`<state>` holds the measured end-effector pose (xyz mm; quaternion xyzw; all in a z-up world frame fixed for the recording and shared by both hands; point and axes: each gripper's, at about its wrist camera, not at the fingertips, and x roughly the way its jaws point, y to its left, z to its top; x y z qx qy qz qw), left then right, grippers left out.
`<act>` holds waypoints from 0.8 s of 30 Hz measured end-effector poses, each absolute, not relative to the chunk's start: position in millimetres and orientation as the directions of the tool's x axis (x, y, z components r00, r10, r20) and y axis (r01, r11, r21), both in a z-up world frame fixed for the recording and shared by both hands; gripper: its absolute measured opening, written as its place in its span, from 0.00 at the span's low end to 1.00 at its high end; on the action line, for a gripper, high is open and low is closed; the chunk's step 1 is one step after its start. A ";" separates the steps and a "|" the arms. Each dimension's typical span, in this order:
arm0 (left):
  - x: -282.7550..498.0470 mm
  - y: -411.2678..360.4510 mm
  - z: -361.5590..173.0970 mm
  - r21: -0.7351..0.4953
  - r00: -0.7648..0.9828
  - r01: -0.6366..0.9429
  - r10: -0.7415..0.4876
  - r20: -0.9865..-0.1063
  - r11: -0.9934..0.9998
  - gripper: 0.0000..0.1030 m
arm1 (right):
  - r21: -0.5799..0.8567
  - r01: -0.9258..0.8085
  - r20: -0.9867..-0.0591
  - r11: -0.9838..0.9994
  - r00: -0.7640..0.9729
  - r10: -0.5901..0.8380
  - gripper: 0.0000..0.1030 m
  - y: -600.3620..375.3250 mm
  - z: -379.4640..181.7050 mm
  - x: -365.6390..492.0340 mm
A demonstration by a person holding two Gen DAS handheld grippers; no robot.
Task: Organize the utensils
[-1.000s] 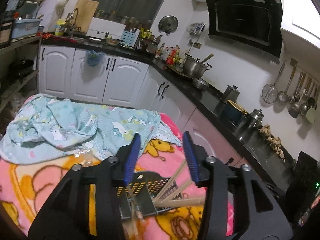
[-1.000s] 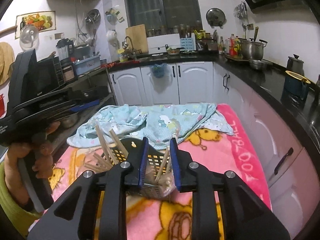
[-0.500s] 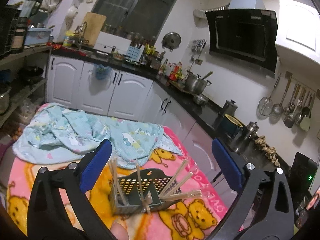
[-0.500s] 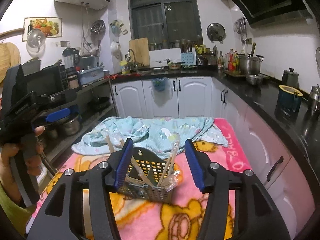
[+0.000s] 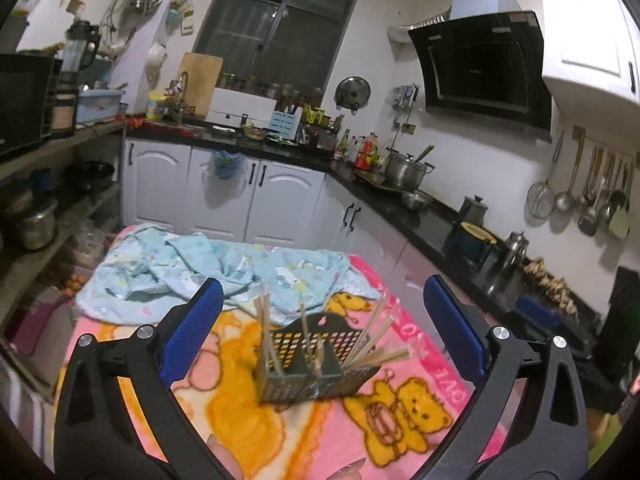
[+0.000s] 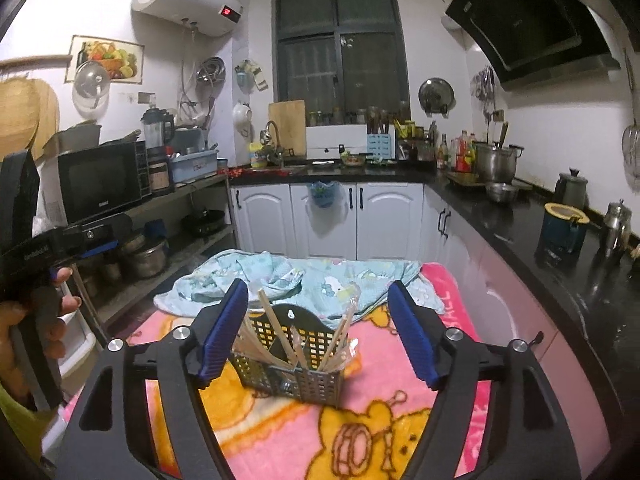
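Observation:
A dark grey perforated utensil basket (image 5: pixel 316 380) (image 6: pixel 288 380) stands on the pink bear-print blanket (image 5: pixel 400 420) (image 6: pixel 380 432). Several wooden chopsticks (image 5: pixel 376 356) (image 6: pixel 280 332) lean in its compartments, some in clear wrappers. My left gripper (image 5: pixel 322 288) is open wide, nearer than the basket and apart from it, with nothing in its jaws. My right gripper (image 6: pixel 317 286) has its jaws opening; the basket shows beyond the gap and the pads do not touch it. In the right wrist view a hand holds the left gripper (image 6: pixel 40 248) at the far left.
A crumpled light-blue printed cloth (image 5: pixel 208 264) (image 6: pixel 320 280) lies on the blanket behind the basket. A black counter (image 6: pixel 520 216) with pots runs along the right. Open shelves with a microwave (image 6: pixel 100 184) and pans stand on the left.
Both grippers have opened from nearly shut around chopsticks to wide apart. They have drawn back and up from the basket. The chopsticks stay in the basket.

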<state>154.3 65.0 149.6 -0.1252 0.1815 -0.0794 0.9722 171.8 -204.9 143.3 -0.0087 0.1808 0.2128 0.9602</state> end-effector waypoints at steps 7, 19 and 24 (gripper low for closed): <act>120.7 56.1 118.9 -0.208 0.918 0.080 -0.154 -0.366 0.975 0.90 | 0.010 -0.408 -0.310 0.913 0.867 0.391 0.85 -206.5 129.9 130.0; 93.6 52.8 55.1 -0.169 0.864 0.010 -0.094 -0.494 0.986 0.90 | 0.021 -0.386 -0.361 0.922 0.857 0.367 0.94 -214.8 79.5 85.8; 87.1 50.8 25.6 -0.130 0.839 -0.042 -0.036 -0.544 0.991 0.90 | -0.012 -0.376 -0.430 0.926 0.839 0.335 0.94 -208.1 44.8 80.1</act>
